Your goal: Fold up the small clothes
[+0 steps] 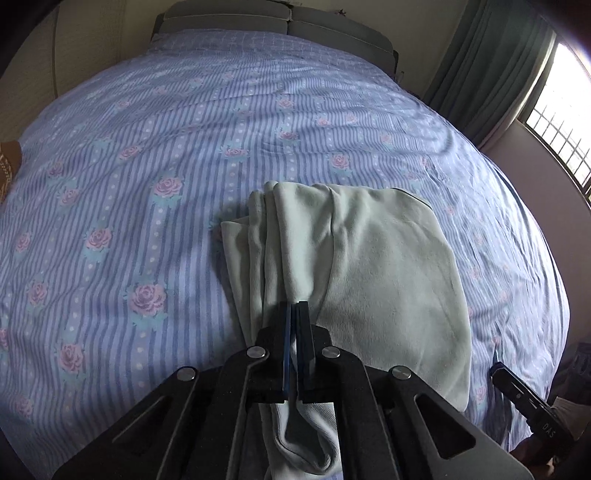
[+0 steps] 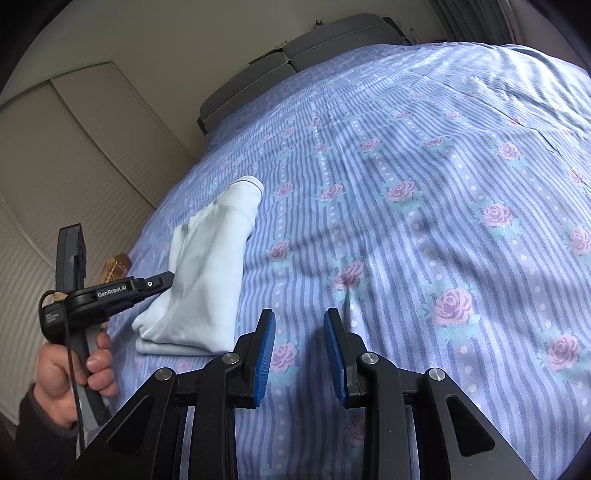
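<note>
A pale mint-green small garment (image 1: 369, 258) lies partly folded on the bed. My left gripper (image 1: 294, 306) is shut on its near edge, with bunched cloth pinched between the blue pads and hanging below. In the right wrist view the same garment (image 2: 207, 266) lies at the left, with the left gripper (image 2: 162, 282) at its near side in a hand. My right gripper (image 2: 300, 325) is open and empty, a little above the bedsheet to the right of the garment.
The bed is covered by a blue striped sheet with pink roses (image 1: 147, 184). A grey headboard (image 1: 280, 18) stands at the far end. A window with curtains (image 1: 554, 110) is to the right. A closet wall (image 2: 55, 166) is to the left.
</note>
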A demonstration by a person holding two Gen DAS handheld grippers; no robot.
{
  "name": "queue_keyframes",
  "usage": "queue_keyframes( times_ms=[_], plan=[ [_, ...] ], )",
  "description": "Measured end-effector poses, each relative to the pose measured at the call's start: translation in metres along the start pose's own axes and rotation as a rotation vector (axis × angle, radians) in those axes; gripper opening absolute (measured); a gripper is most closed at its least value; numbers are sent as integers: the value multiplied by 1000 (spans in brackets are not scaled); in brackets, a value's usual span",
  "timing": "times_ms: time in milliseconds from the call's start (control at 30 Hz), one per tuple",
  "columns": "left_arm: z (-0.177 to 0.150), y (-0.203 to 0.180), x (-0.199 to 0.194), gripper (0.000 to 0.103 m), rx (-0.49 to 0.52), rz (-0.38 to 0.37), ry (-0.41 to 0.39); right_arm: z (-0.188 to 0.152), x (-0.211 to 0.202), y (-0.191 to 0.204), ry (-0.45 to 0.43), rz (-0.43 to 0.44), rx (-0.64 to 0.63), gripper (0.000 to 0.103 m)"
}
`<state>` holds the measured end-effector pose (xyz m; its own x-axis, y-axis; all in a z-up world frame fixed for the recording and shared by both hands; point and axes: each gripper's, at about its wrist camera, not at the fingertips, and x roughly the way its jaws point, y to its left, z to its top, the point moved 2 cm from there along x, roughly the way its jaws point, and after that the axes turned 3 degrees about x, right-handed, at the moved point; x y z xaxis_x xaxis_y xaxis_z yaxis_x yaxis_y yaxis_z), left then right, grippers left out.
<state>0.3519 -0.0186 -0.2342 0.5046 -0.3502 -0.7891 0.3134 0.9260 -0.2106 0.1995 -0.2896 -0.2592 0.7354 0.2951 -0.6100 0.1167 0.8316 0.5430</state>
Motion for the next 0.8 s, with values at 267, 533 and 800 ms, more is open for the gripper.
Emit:
queue_keyframes(
  times_ms=[267,533,800],
  plan=[
    [-2,11,-14,4,5,8,-34,0,0,2,1,-3,-9,29],
    [-29,-5,-53,7,25,-93,-77,0,-3,6,-8,4,-29,29],
    [-69,-16,-58,8,97,-47,-43,0,-6,7,-4,10,-37,29]
  ],
)
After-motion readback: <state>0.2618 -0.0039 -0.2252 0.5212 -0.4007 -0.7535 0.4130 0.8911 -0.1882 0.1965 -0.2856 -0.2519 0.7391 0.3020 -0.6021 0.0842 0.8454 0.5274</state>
